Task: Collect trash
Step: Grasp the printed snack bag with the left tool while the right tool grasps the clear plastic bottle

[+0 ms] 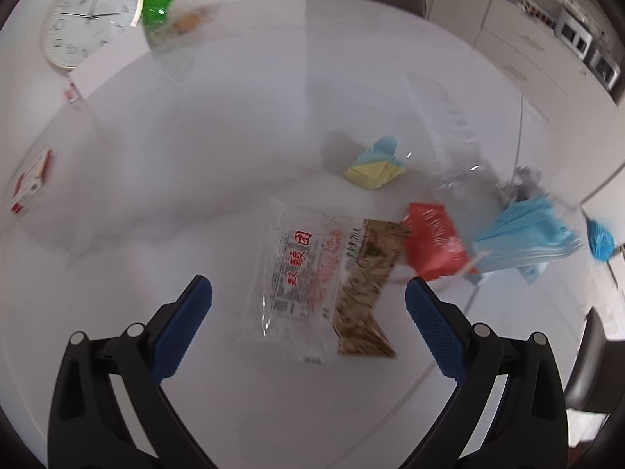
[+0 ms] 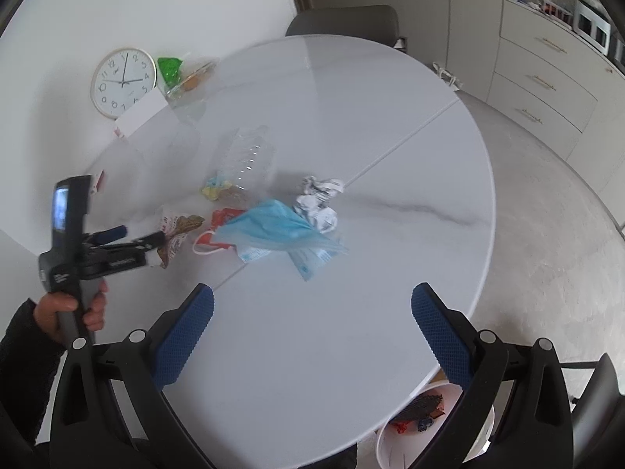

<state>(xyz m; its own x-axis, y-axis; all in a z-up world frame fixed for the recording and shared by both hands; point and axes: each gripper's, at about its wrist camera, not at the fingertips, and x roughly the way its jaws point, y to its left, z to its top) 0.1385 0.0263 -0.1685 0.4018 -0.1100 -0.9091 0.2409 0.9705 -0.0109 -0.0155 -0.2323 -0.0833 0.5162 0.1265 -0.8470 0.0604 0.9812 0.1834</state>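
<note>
A clear snack wrapper (image 1: 328, 273) with red print and brown contents lies flat on the white round table (image 1: 195, 156). My left gripper (image 1: 308, 301) hovers open over it, one finger on each side, touching nothing. To the wrapper's right lie a red packet (image 1: 433, 242) and a blue face mask (image 1: 527, 234), with folded yellow and blue paper (image 1: 375, 164) behind. In the right wrist view my right gripper (image 2: 312, 297) is open and empty over the table's near part. Ahead of it lie the mask (image 2: 273, 226), crumpled white paper (image 2: 318, 203), a clear bottle (image 2: 246, 160) and the wrapper (image 2: 179, 230).
A white bin (image 2: 414, 430) holding some trash stands on the floor below the table's near edge. At the far left are a wall clock (image 2: 123, 82), a green bag (image 2: 170, 68) and a small red-and-white box (image 1: 33, 179). A grey chair (image 2: 343, 19) stands behind the table.
</note>
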